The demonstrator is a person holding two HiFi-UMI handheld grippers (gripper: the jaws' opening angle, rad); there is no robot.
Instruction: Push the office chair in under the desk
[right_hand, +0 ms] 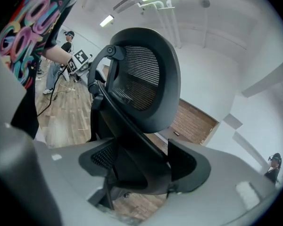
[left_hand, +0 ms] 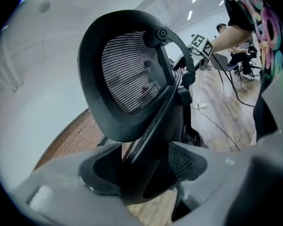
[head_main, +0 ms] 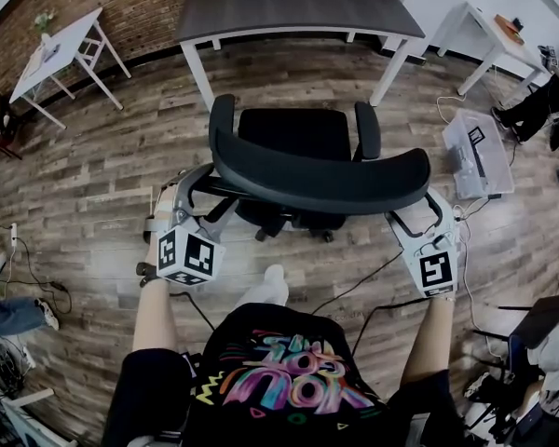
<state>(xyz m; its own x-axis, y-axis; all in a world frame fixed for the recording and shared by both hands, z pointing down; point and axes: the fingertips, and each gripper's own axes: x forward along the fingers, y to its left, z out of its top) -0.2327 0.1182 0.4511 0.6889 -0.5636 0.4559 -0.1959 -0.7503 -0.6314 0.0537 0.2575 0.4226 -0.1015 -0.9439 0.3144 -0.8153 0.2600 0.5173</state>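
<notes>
The black mesh office chair point(head_main: 293, 133) stands on the wood floor, its seat facing the dark-topped desk point(head_main: 289, 7) and a little short of it. Its curved backrest point(head_main: 317, 170) is the part closest to me. My left gripper point(head_main: 197, 186) is at the backrest's left end and my right gripper point(head_main: 419, 214) at its right end. In the left gripper view the chair's back frame point(left_hand: 151, 126) runs between the wide-open jaws of the left gripper point(left_hand: 141, 173), with a gap beside it. The right gripper point(right_hand: 141, 166) likewise stands open around the frame point(right_hand: 127, 126).
A white table point(head_main: 61, 49) stands at the far left and another point(head_main: 489, 31) at the far right. A clear plastic box point(head_main: 475, 152) and cables point(head_main: 373, 273) lie on the floor right of the chair. A laptop point(head_main: 540, 319) sits low right. People are at the room's edges.
</notes>
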